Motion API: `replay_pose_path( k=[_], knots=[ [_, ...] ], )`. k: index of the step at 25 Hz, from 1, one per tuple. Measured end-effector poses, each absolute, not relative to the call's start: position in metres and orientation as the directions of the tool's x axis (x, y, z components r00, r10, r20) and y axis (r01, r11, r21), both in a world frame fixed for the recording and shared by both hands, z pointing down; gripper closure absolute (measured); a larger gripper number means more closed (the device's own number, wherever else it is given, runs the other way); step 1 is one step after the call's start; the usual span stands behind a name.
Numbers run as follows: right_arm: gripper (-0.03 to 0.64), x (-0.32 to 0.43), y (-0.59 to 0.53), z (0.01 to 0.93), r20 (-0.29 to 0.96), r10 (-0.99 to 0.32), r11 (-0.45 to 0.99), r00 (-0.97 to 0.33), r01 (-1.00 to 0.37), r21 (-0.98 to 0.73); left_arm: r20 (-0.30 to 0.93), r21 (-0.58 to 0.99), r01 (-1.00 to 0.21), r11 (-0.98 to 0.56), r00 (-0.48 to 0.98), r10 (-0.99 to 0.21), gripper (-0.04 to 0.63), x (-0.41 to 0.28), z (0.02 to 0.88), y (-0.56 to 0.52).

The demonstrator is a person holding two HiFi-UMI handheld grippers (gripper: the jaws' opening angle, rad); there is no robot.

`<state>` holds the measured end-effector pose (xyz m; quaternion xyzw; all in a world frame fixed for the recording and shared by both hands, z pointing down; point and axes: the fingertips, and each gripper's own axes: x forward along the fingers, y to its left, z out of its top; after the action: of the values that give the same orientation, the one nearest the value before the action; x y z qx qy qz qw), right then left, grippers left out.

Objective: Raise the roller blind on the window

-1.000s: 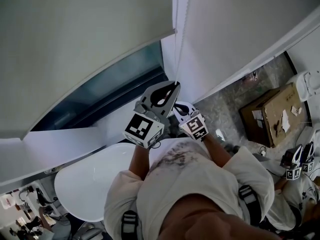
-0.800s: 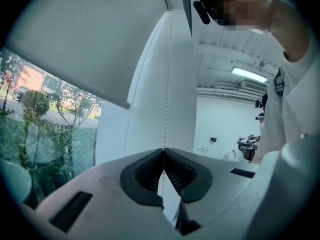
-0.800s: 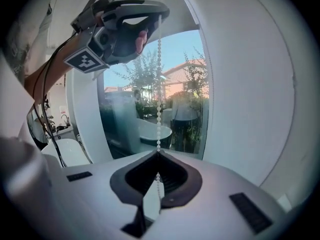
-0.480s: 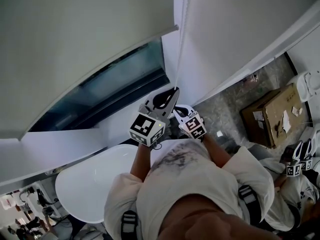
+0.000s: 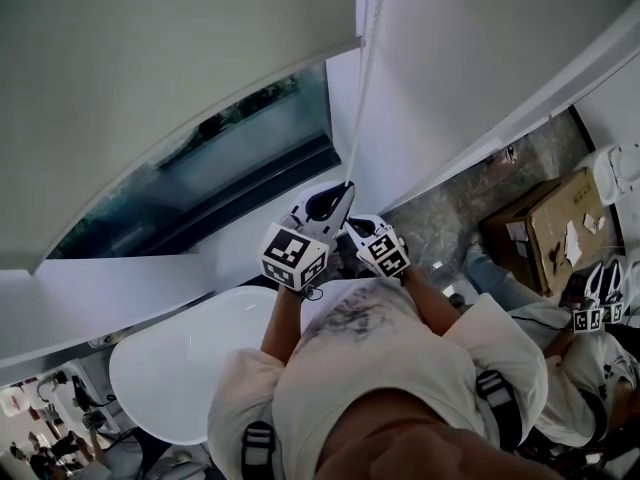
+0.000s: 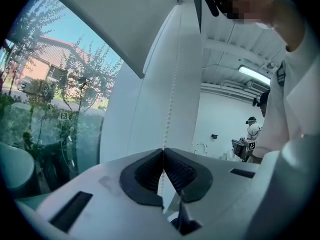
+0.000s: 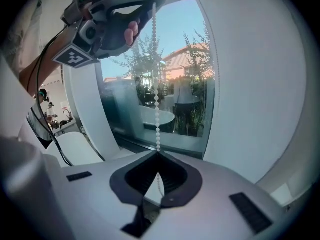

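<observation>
The grey-white roller blind (image 5: 150, 88) covers the top of the window (image 5: 240, 153), and its bottom bar runs slantwise above the bare glass. A white bead chain (image 5: 362, 78) hangs beside the window frame. My left gripper (image 5: 347, 188) is shut on this chain, which rises straight from the pinched jaw tips in the left gripper view (image 6: 163, 149). Just below it, my right gripper (image 5: 358, 230) is shut on the same chain (image 7: 156, 84), with the tips meeting on the beads (image 7: 158, 152). The left gripper (image 7: 152, 1) shows overhead in the right gripper view, on the chain.
A white round table (image 5: 170, 368) stands under the window at the left. A cardboard box (image 5: 545, 228) lies on the speckled floor at the right. Beside it another person (image 5: 585, 368) holds marker-cubed grippers (image 5: 598, 313). The white window frame (image 5: 420, 88) is close ahead.
Both grippers have come down with the chain. The blind's bottom bar has risen, and more glass shows beneath it.
</observation>
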<state>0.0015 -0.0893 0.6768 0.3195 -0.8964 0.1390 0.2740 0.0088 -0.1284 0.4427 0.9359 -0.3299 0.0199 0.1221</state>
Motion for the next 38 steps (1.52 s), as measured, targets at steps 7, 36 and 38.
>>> replay_pose_path(
  k=[7, 36, 38],
  knots=[
    [0.554, -0.005, -0.075, 0.674, 0.552, -0.468, 0.785, -0.69, -0.612, -0.099, 0.11, 0.202, -0.639, -0.742, 0.768, -0.631, 0.586, 0.0, 0.443, -0.127],
    [0.477, 0.01, -0.093, 0.338, 0.03, -0.648, 0.76, -0.761, -0.645, 0.075, 0.102, 0.156, -0.666, -0.73, 0.745, -0.659, 0.586, -0.005, 0.442, -0.115],
    [0.477, 0.009, -0.101, 0.313, -0.017, -0.645, 0.76, -0.764, -0.644, 0.088, 0.104, 0.155, -0.668, -0.728, 0.744, -0.66, 0.586, -0.004, 0.444, -0.119]
  ],
)
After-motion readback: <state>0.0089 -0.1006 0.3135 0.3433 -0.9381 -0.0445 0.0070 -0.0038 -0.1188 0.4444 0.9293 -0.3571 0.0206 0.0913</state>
